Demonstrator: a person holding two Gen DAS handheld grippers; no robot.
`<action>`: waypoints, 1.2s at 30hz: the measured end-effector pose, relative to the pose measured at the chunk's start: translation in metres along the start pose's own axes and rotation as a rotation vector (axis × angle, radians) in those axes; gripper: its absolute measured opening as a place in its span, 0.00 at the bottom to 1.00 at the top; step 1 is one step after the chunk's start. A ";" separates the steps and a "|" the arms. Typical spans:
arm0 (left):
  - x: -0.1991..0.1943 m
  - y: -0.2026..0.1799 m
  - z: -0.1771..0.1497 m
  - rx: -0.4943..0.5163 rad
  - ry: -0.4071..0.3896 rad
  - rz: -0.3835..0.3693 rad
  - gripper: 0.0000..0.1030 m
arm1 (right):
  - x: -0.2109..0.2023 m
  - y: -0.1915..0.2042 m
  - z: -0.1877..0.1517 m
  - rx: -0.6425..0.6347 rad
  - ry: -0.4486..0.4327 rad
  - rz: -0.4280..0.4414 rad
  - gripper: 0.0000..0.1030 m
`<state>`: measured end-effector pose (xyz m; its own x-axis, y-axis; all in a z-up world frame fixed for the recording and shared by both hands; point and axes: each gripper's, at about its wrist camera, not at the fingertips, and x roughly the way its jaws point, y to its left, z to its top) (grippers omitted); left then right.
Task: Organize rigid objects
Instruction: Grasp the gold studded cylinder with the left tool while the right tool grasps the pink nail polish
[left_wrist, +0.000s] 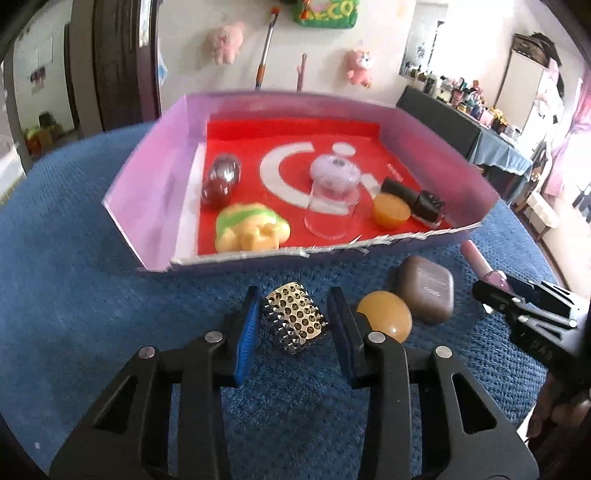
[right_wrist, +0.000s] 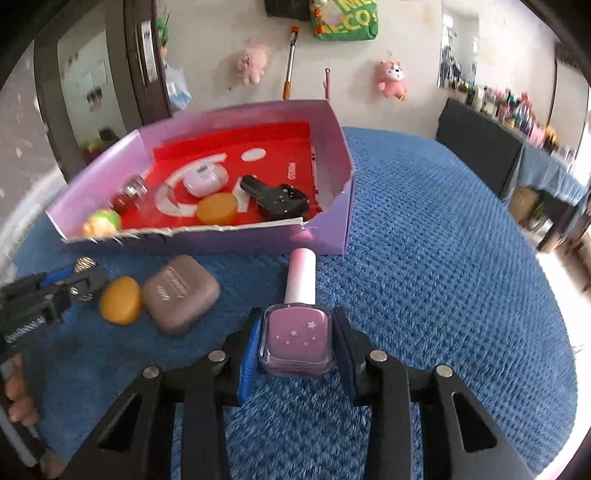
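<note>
Left gripper clamped a studded gold cuff; right gripper gripped the pink polish bottle, both on blue cloth

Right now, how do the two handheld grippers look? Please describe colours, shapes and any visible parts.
Both grippers are alike. The left gripper has black plastic jaw arms with triangular cut-outs, round silver pivot pins, and flat fingers faced with ribbed blue pads. The right gripper has the same black arms, silver pins and blue pads. Seen from the side in the right wrist view, the left one also shows a metal spring. No cables or sleeves are visible.
</note>
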<state>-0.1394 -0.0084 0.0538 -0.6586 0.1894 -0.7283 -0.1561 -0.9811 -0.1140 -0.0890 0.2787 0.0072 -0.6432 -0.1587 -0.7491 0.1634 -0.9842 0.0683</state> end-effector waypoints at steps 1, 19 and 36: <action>-0.003 -0.001 0.001 0.005 -0.009 0.001 0.33 | -0.006 -0.003 0.000 0.013 -0.015 0.011 0.38; -0.024 -0.012 0.003 0.036 -0.053 -0.010 0.33 | -0.035 -0.007 0.001 0.018 -0.099 0.034 0.37; -0.049 -0.010 0.042 0.064 -0.107 -0.064 0.34 | -0.065 0.000 0.035 -0.002 -0.169 0.102 0.37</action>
<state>-0.1369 -0.0058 0.1189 -0.7202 0.2579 -0.6441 -0.2446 -0.9631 -0.1121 -0.0737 0.2863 0.0789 -0.7394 -0.2691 -0.6171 0.2361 -0.9621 0.1367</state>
